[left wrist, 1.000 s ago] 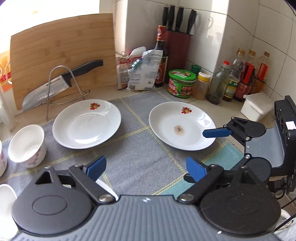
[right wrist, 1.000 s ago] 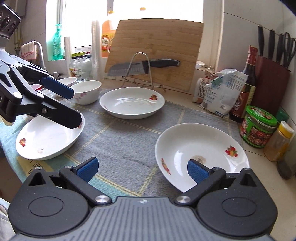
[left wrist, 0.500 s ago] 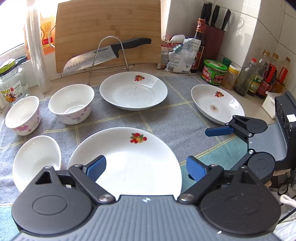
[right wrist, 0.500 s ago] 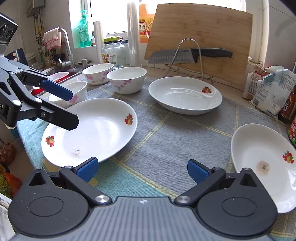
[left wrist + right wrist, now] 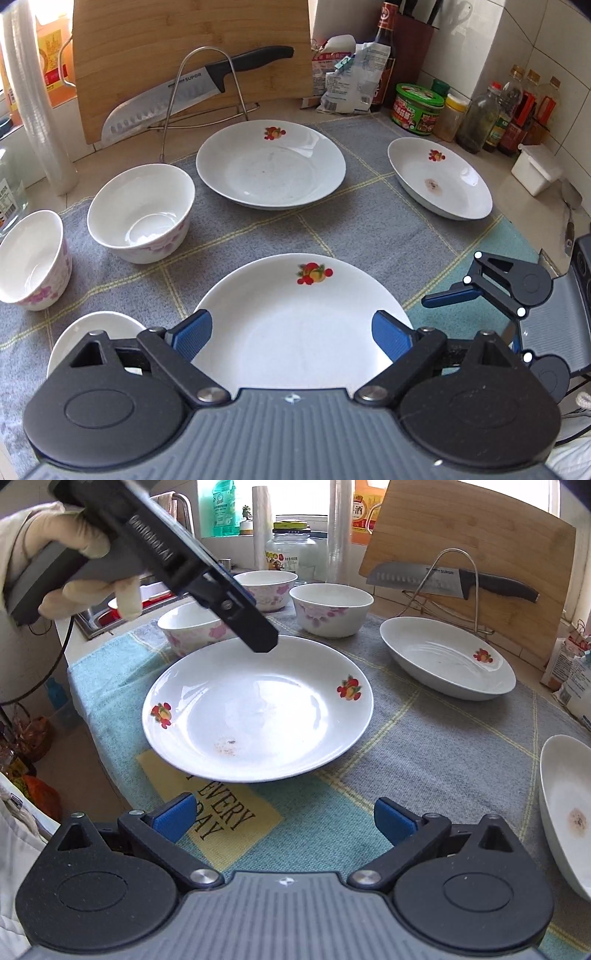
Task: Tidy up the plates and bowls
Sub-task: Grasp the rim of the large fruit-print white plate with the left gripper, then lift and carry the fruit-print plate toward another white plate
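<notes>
Grey checked cloth with a teal border (image 5: 354, 236) over a kitchen counter; tiled wall behind.

Near edge: white fruit-print plate (image 5: 295, 321).

Left gripper (image 5: 291, 332) and right gripper (image 5: 284, 818): jaws apart, empty.

Small white bowl (image 5: 92, 328) (half hidden by gripper).

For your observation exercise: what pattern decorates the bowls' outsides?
Pink flowers on white bowls, clearest in the right wrist view.

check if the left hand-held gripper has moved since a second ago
Yes. The left hand-held gripper has swung left and toward the counter's near edge: the knife block, earlier top centre, now sits at the top right, and the near plate lies under its open jaws.
</notes>
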A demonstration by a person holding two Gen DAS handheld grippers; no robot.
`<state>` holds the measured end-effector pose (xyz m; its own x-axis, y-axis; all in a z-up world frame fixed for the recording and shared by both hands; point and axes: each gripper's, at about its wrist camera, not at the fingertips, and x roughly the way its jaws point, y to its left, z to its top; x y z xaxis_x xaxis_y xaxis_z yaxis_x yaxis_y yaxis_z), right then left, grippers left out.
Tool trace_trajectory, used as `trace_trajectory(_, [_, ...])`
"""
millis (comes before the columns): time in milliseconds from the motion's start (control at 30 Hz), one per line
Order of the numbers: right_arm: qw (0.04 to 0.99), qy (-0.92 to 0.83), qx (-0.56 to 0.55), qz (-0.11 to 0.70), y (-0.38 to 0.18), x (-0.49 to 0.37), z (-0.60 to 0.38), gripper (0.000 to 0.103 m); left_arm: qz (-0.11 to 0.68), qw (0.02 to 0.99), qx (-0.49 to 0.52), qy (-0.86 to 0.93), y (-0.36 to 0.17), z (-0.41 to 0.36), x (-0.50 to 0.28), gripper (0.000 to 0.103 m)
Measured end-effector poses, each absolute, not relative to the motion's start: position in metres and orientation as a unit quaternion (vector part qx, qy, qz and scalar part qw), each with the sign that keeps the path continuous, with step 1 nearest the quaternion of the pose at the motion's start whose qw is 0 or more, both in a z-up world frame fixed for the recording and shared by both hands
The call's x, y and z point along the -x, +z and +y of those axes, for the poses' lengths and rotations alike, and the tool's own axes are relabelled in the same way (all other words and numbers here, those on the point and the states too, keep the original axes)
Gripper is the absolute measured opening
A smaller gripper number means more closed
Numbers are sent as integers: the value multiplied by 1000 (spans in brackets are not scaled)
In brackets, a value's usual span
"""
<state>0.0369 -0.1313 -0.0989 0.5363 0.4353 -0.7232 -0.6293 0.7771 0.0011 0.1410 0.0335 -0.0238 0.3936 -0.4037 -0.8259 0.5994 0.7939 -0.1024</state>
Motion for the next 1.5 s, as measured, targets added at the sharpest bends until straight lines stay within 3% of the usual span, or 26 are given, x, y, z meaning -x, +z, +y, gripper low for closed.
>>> trace_trajectory(800, [877, 319, 129, 334, -118, -34, -110, 103, 586, 720, -141, -345, -68, 18, -217, 92])
trace_trajectory(1500, [877, 325, 117, 333, -110, -41, -110, 103, 603, 700, -143, -353, -74, 14, -219, 92])
